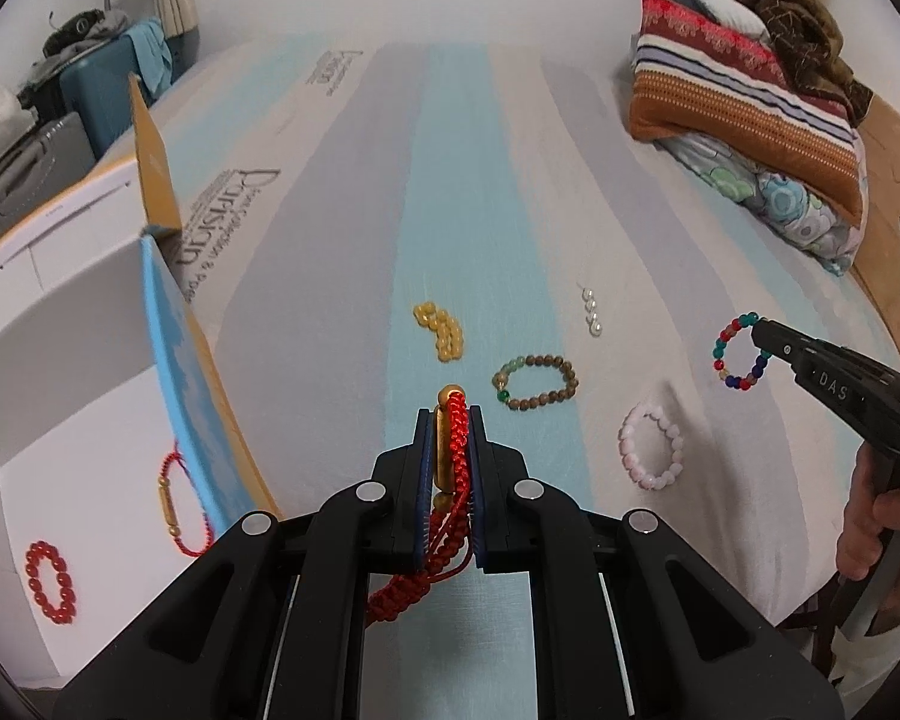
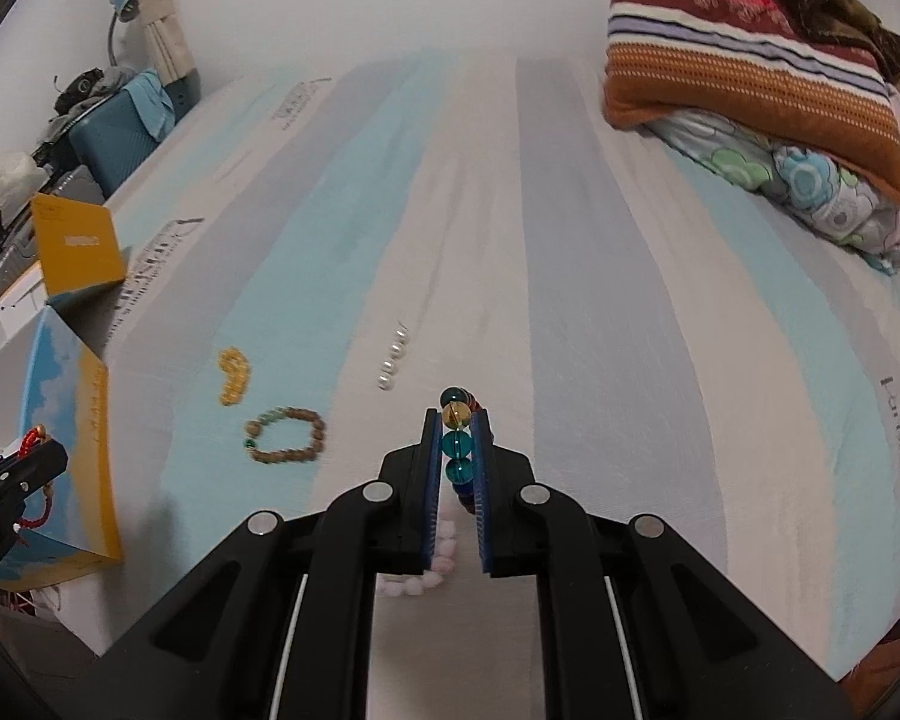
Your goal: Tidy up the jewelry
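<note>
Jewelry filled both grippers at once. The left gripper [image 1: 450, 420] was clenched on a red braided cord bracelet with a long gold tube bead [image 1: 453, 456]. The gold tube stood up between the jaws, and the soft cord hung loose behind them. It was probably held this way so it could be carried to the white open box with a blue and orange flap [image 1: 90, 324], which sat left of the jaws.

Inside the box lay a round red bead bracelet [image 1: 51, 583] and another red cord bracelet with a gold bead [image 1: 177, 507], so the red ones seemed to go there.

The right gripper [image 2: 457, 438] was clenched on a bracelet of shiny glass beads in teal, yellow, blue and red [image 2: 456, 441]. The smooth round beads sat in a row between the blue pads.

Ahead of the left jaws, on the striped bed sheet [image 1: 342, 252], lay a bunched yellow bead bracelet [image 1: 441, 331], a brown wooden bead bracelet with a green bead [image 1: 535, 384] and a short row of white pearls [image 1: 591, 312]. A pale pink bead bracelet [image 1: 654, 447] lay to their right. The right view was blurry, so small details there were hard to tell.
</note>
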Available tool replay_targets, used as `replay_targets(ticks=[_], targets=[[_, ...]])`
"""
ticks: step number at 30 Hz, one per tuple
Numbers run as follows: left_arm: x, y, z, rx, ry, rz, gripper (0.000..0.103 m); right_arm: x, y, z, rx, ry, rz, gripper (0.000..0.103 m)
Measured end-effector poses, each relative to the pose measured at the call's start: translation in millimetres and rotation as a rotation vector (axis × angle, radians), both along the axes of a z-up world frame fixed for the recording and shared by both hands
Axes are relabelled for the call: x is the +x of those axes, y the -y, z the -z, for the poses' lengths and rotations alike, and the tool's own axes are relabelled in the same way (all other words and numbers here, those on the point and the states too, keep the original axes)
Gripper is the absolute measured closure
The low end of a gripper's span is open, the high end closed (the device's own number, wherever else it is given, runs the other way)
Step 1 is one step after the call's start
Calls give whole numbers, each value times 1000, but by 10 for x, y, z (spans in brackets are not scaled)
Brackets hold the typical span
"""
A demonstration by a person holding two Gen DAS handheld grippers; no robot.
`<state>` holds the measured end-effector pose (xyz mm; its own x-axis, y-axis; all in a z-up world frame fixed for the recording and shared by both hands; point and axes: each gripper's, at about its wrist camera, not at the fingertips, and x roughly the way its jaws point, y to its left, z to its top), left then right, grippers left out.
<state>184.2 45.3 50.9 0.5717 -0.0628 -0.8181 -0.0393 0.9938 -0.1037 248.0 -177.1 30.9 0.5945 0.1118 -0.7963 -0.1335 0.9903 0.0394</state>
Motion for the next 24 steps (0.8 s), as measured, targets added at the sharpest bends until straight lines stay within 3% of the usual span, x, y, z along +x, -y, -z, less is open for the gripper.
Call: replay_targets(ticks=[15,24], targets=[[-352,-404,-508,14,90,-50,94,-226,-711,-619,26,90,-111,94],[-668,-952,-630,28,110,-133,94,-372,-1361,-784,37,111,-199,94]])
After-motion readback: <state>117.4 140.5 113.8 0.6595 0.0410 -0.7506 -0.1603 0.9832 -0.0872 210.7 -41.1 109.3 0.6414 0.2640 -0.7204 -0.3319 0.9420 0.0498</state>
